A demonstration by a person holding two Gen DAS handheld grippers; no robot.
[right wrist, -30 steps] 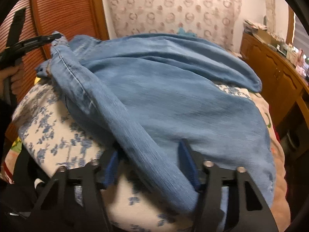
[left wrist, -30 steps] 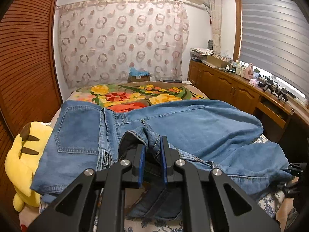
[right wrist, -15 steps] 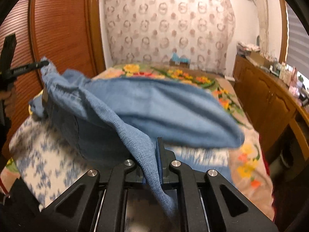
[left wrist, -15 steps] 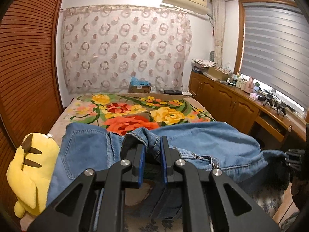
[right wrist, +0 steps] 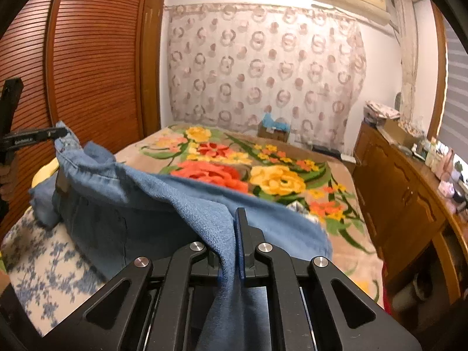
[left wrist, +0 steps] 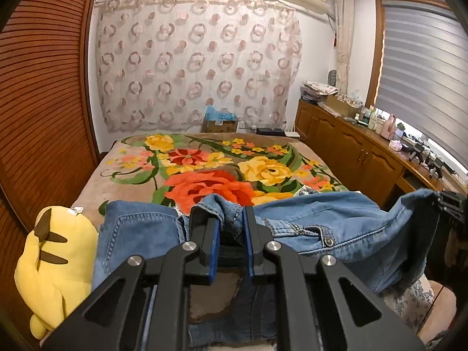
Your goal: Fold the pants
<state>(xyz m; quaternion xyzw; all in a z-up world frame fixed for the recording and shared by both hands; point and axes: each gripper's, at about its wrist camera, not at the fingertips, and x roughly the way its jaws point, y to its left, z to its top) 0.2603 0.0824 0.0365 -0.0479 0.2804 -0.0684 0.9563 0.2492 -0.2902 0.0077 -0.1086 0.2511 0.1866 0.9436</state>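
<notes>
Blue jeans (left wrist: pixel 336 219) hang stretched between my two grippers above the near end of the bed. In the left wrist view my left gripper (left wrist: pixel 229 219) is shut on a bunched piece of the waistband, with a back pocket hanging to its left. The right gripper (left wrist: pixel 441 201) shows at the right edge, holding the far end of the denim. In the right wrist view my right gripper (right wrist: pixel 231 248) is shut on a fold of the jeans (right wrist: pixel 131 199), and the fabric drapes down between its fingers. The left gripper (right wrist: pixel 58 131) pinches the waistband at the far left.
A floral blanket (left wrist: pixel 210 169) covers the bed beyond the jeans, and a blue-flowered sheet (right wrist: pixel 44 257) lies underneath near me. A yellow plush toy (left wrist: pixel 55 263) sits at the left bed edge by the slatted wardrobe (left wrist: pixel 44 102). Wooden cabinets (left wrist: pixel 365 158) with clutter line the right wall.
The right gripper closed on a fold of the jeans. Both grippers then rose and pulled back, lifting the denim off the bed and uncovering the floral blanket.
</notes>
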